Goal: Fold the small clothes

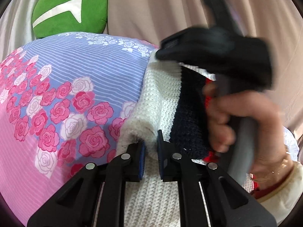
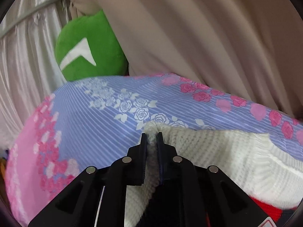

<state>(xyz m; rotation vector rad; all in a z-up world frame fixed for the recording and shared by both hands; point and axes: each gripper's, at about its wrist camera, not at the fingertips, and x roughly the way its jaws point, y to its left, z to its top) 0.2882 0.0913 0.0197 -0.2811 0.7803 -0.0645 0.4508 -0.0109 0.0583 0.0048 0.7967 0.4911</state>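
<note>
a: both pinches look thin. we have the left gripper (image 1: 151,149) clamped on a fold of the knit sweater (image 1: 157,102), which lies on the rose bedsheet (image 1: 75,87); the right gripper (image 2: 151,145) nips only the sweater's far corner.

b: agreed. if we lift, the loose knit may stretch and slip out of the right pads. also the right hand (image 1: 236,121) sits over the sweater's striped part, so we could drag layers and skew the fold.
</note>
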